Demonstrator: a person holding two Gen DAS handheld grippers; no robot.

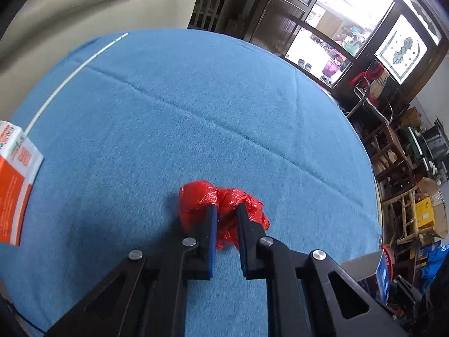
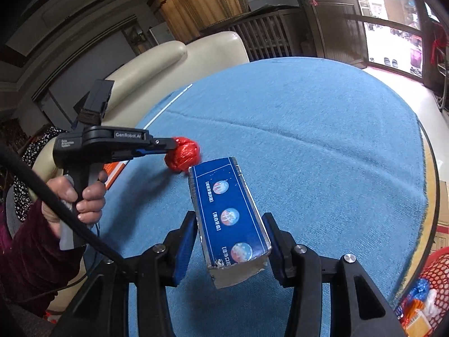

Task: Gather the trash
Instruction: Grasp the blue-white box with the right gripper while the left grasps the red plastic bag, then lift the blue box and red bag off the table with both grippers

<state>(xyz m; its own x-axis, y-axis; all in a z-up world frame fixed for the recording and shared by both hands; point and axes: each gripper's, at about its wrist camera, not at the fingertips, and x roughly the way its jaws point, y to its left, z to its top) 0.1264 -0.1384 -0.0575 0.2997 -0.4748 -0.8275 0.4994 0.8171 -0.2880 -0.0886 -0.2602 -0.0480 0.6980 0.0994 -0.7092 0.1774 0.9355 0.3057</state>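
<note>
On the blue worktop [image 1: 196, 112], the left hand-held gripper [image 1: 226, 210] squeezes a red plastic bag [image 1: 196, 196]; the right hand-held gripper [image 2: 233, 224] grips a blue box [image 2: 228, 196].

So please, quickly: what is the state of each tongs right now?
Left tongs: closed on the red plastic bag.
Right tongs: closed on the blue box.

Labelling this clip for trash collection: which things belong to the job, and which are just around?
Job: crumpled red plastic bag, blue carton, orange-and-white carton, red mesh basket.
Around: blue tablecloth, cream sofa, white cord.
</note>
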